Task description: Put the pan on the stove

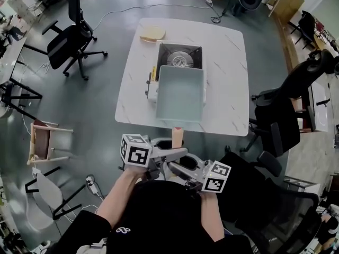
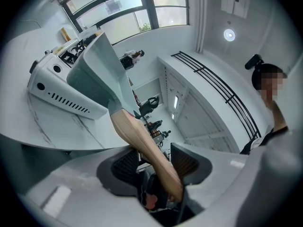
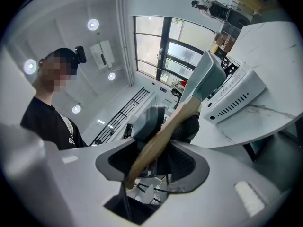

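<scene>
The pale blue-green pan [image 1: 180, 91] has a light tan handle [image 1: 178, 135], the stove [image 1: 152, 92] is white with a black top, and the tabletop [image 1: 228, 78] is grey-veined white marble.

**A:** Left gripper view, entry. What sits in the left gripper [image 2: 154, 161]?

**B:** The wooden handle [image 2: 137, 136] of the pan [image 2: 97, 74]. It crosses the gap on a slant. Its butt lies against the pad [image 2: 188, 162] at 3 o'clock and its shaft touches the top of the other pad. The jaws are clamped on it, set wide.

**A:** Pan body?

**B:** Grey-green, straight-walled, off at 11 o'clock, tilted, overlapping the white stove [image 2: 57, 91]. Contact with the stove: cannot tell.

**A:** Stove stands on?

**B:** A white marbled table [image 2: 42, 126], at 9 o'clock.

**A:** Anything else?

**B:** A person [image 2: 277, 119] in a dark top at 3 o'clock, a round ceiling lamp [image 2: 229, 34] at 1 o'clock, windows [image 2: 137, 8] at 12.
</scene>
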`<action>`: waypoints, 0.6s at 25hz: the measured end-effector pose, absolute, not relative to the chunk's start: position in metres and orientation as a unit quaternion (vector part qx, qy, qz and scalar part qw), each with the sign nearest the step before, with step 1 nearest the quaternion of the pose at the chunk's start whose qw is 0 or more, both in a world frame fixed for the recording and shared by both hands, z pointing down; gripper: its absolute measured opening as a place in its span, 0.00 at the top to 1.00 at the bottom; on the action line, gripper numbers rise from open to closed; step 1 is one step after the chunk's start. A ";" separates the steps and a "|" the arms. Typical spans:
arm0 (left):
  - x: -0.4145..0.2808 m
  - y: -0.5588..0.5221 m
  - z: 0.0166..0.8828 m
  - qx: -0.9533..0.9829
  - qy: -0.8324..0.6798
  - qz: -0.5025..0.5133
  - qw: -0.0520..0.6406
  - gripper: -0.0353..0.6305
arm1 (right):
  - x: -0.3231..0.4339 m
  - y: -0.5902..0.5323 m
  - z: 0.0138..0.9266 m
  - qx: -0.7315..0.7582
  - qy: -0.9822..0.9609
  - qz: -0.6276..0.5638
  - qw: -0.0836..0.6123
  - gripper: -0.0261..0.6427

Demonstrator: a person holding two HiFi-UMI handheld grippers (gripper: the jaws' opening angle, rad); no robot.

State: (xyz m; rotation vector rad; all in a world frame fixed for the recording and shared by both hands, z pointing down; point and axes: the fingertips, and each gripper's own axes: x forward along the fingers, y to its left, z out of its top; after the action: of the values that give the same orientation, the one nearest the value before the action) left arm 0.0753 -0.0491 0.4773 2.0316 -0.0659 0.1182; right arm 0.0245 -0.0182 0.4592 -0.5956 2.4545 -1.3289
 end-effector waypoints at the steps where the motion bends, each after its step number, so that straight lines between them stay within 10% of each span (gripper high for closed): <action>1: 0.078 -0.052 0.478 0.850 -0.030 0.048 0.524 0.63 | 0.027 -0.021 0.460 -0.204 0.852 -0.460 0.142 0.66; 15: 0.090 -0.075 0.478 0.852 -0.056 0.039 0.519 0.63 | 0.041 -0.041 0.460 -0.180 0.860 -0.458 0.135 0.66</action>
State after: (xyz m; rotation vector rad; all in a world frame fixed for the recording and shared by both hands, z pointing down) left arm 0.0902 -0.0752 0.4782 2.0428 -0.1331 0.0943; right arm 0.0412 -0.0411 0.4597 -0.5212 2.4917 -1.3259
